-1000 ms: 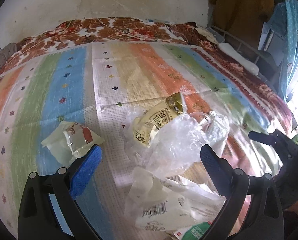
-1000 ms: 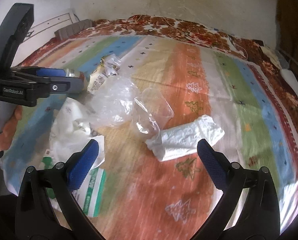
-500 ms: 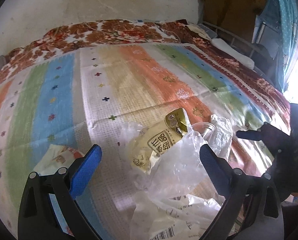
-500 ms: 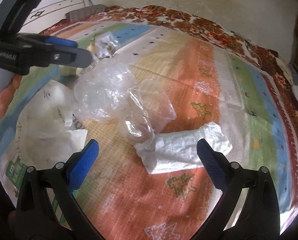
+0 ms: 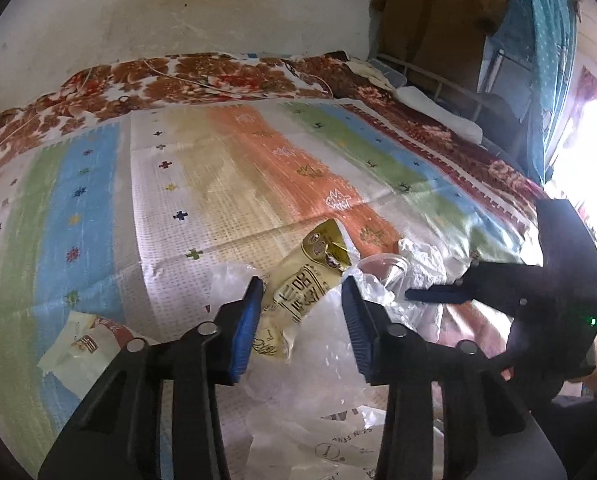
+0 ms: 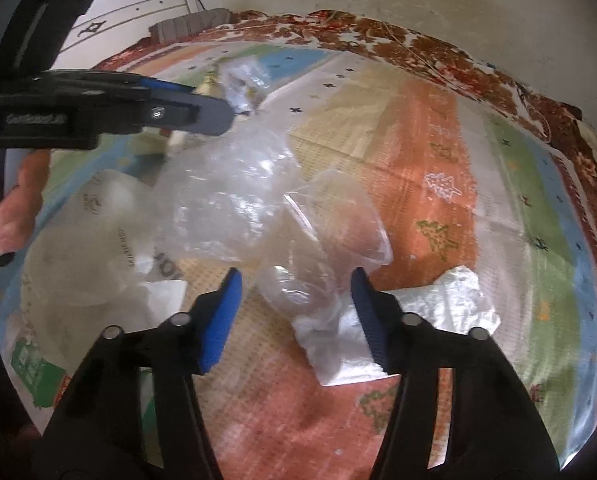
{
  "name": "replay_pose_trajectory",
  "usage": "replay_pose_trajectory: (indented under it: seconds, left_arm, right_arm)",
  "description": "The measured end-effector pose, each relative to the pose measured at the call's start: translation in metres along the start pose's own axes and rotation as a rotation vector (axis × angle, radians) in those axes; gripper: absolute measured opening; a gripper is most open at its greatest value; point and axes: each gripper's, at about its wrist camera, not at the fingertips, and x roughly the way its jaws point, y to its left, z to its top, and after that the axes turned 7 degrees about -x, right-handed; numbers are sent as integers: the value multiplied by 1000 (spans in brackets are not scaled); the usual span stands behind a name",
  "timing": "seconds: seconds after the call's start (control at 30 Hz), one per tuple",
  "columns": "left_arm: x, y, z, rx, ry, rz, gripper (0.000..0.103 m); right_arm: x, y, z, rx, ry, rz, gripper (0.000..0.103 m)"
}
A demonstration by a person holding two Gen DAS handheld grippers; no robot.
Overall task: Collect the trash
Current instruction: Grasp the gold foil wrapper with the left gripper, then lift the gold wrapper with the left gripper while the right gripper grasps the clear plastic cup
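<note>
Trash lies in a loose cluster on a bed covered by a striped mat [image 5: 202, 184]. Countable items: one yellow snack packet [image 5: 298, 292] with printed characters; one crumpled clear plastic bag [image 6: 226, 200]; one clear plastic cup [image 6: 330, 236] lying on its side; one crumpled white paper wad [image 6: 426, 320] just beside the cup's base; one small red-and-white wrapper [image 5: 86, 352] lying apart at the left of the left wrist view; and white printed plastic bags [image 6: 78, 240] near the bed's edge, whose number cannot be told because they overlap. Two grippers are present. The left gripper [image 5: 302, 292] points obliquely down at the yellow snack packet; its jaws have just been closing and now stand partly spread with the packet between them, the left pad at the packet's edge, though whether the pads press on it cannot be told. The right gripper [image 6: 296, 276] points steeply down over the clear plastic cup; its jaws have likewise just been closing, and the cup's base lies between them with a gap on the left side. In the right wrist view, a hand [image 6: 6, 204] grips the left gripper's handle at the frame's left edge.
</note>
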Motion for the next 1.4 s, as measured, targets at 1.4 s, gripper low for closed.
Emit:
replay_pose_trajectory:
  seconds: [1.4]
  left_arm:
    - [-145, -59, -42, -349, -19, 118, 4]
  right_arm:
    - [-169, 37, -19, 167, -33, -23, 37]
